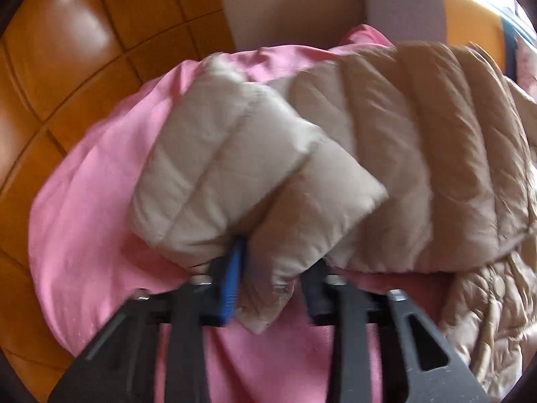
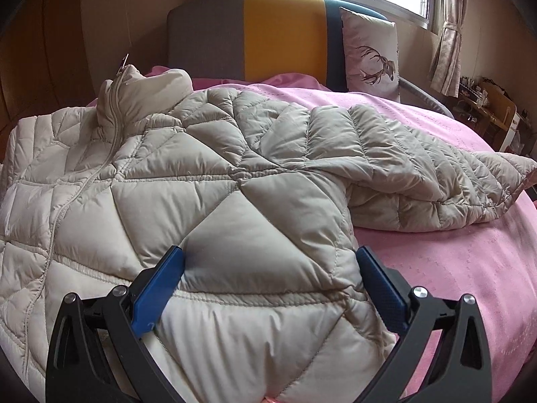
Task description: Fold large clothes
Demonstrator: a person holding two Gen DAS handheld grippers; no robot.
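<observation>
A cream quilted down jacket (image 2: pixel 208 181) lies spread on a pink bed sheet (image 2: pixel 453 252), zip and collar at the far left, one sleeve (image 2: pixel 419 174) stretched to the right. My right gripper (image 2: pixel 268 268) is open, its blue fingers (image 2: pixel 161 288) straddling the jacket's near hem without pinching it. In the left wrist view my left gripper (image 1: pixel 272 285) is shut on a fold of the jacket's sleeve end (image 1: pixel 235 174) and holds it lifted above the pink sheet (image 1: pixel 94 221). The rest of the jacket (image 1: pixel 436 151) lies to its right. That view is motion-blurred.
A grey, yellow and dark blue headboard (image 2: pixel 282 33) stands at the far end with a deer-print pillow (image 2: pixel 369 50). A window and curtains (image 2: pixel 446 50) are behind. An orange-brown wooden floor (image 1: pixel 67 67) lies left of the bed. A cluttered shelf (image 2: pixel 486 104) is at the far right.
</observation>
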